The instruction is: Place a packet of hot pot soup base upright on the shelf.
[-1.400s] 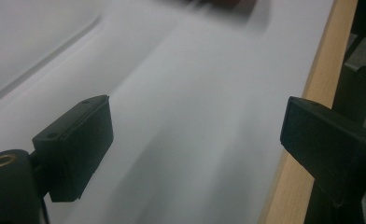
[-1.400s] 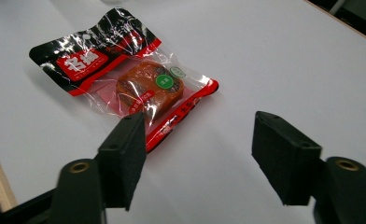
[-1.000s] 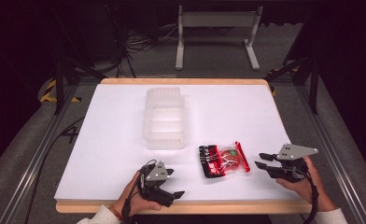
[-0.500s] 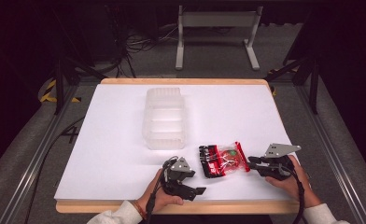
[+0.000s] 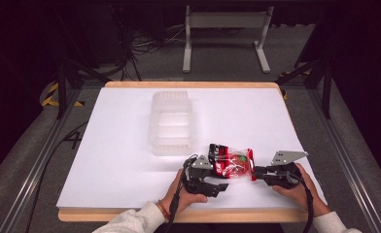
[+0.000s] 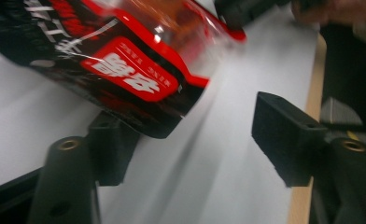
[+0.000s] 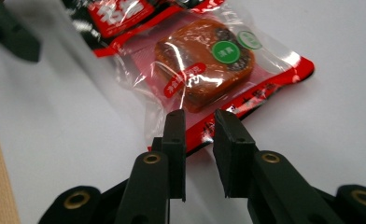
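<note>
A white-topped desk (image 5: 130,145) with a wooden edge sits mid-frame in the high view. A clear plastic tray (image 5: 172,122) with compartments lies slightly left of centre. Below and right of it lies a red and black snack packet (image 5: 231,162), flat on the desk, with an orange-brown block visible through its clear window. The left gripper (image 5: 216,187) is at the bottom centre, held in a hand (image 5: 186,199); its fingers (image 6: 284,135) are spread wide apart, released, with the packet's black end just above one of them. The right gripper (image 5: 255,172) is at the lower right, its fingers (image 7: 174,140) narrowly parted around the packet's near edge, not clenched on it.
</note>
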The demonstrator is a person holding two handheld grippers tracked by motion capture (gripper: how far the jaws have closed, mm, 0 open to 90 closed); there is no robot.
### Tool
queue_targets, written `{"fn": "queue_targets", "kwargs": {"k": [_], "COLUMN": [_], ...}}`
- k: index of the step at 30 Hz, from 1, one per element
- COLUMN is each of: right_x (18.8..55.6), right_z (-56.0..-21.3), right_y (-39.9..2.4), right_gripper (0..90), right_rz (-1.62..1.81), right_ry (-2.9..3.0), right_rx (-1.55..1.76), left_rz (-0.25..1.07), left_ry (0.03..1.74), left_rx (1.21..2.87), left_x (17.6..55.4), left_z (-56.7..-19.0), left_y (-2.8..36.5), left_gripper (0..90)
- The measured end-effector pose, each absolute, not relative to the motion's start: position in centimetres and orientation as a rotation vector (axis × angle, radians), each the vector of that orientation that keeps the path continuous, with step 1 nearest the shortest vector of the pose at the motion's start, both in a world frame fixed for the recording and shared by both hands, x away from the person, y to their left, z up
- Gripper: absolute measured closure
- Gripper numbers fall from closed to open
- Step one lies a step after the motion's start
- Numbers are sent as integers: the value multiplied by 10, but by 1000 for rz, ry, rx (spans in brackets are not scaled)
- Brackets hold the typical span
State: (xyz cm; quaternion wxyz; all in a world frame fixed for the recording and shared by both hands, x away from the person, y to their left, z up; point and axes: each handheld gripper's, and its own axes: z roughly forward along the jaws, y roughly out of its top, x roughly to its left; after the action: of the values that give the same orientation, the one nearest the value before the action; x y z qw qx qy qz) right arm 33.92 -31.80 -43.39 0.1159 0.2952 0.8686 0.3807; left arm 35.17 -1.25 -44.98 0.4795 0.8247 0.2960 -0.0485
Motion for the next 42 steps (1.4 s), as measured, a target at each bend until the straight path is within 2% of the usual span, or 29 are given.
{"fn": "queue_targets", "kwargs": {"k": [3,7,8,9,10,12,18,26,33,35,36,41,42], "right_x": [338,337,337,336,335,335,330,329,345,347,351,364,365], "right_z": [-435,-435,-435,-435,-435,-435,-426,-393,-372,-371,-372,-372,-372], "right_y": [-311,-304,-304,-300,-298,-298,-300,-306,-299,-297,-295,-287,-285], "right_gripper": [756,758,758,754,735,730,623,576,419,422,455,435,465], "right_rz": [1113,1117,1117,1103,1114,1117,1135,1211,1272,1263,1271,1284,1285], "right_ry": [2571,2590,2590,2592,2599,2601,2515,2291,2248,2245,2250,2245,2242], "right_rx": [837,807,807,786,767,764,731,715,697,700,699,711,714], "left_rz": [-107,-82,-82,-65,-40,-30,51,116,131,125,124,149,156], "left_ry": [754,782,782,792,801,794,700,572,503,498,482,436,435], "left_rx": [1962,1927,1927,1908,1897,1888,1872,1868,1842,1834,1838,1866,1869], "left_x": [360,368,368,370,373,374,373,368,366,367,367,365,364], "left_z": [-448,-448,-448,-448,-450,-450,-437,-413,-395,-393,-391,-386,-385], "left_y": [-11,-14,-14,-15,-17,-17,-13,-7,0,2,3,5,5], "left_gripper": [448,497,572,572,704,777,884,897,898,899,899,899,899]}}
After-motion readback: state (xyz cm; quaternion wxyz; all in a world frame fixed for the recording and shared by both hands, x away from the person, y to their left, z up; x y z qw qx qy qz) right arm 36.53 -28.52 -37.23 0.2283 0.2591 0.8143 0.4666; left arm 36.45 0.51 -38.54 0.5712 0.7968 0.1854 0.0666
